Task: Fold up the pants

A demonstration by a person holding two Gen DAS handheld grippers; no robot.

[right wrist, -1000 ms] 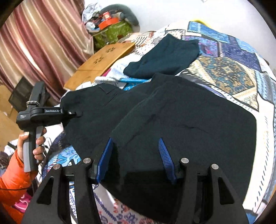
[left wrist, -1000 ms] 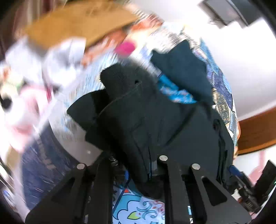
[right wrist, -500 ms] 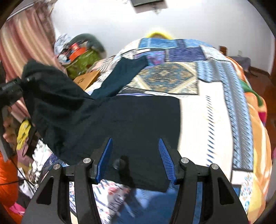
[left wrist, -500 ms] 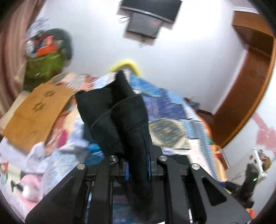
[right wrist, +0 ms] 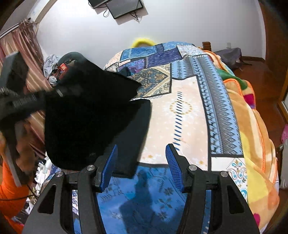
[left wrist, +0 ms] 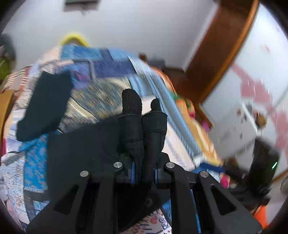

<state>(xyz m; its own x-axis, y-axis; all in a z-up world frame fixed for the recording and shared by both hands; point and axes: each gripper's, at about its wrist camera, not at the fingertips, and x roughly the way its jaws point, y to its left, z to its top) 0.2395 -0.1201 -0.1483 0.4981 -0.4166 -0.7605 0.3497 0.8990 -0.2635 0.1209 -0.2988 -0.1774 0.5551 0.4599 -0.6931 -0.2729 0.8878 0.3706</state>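
Left wrist view: the left gripper (left wrist: 143, 171) is clamped on a bunched fold of the black pants (left wrist: 142, 129), which stick up ahead of its fingers. Right gripper (right wrist: 142, 167) gapes wide, holding nothing; the pants (right wrist: 86, 117) hang raised to its left over the patterned bedspread (right wrist: 189, 111).

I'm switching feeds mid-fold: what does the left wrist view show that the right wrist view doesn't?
Only the left wrist view shows the left hand-held gripper shut on a bunched edge of the black pants, plus a second dark garment lying further up the bed. Only the right wrist view shows the right hand-held gripper open and empty, and the wall-mounted screen. Both show the pants and the patchwork bedspread.
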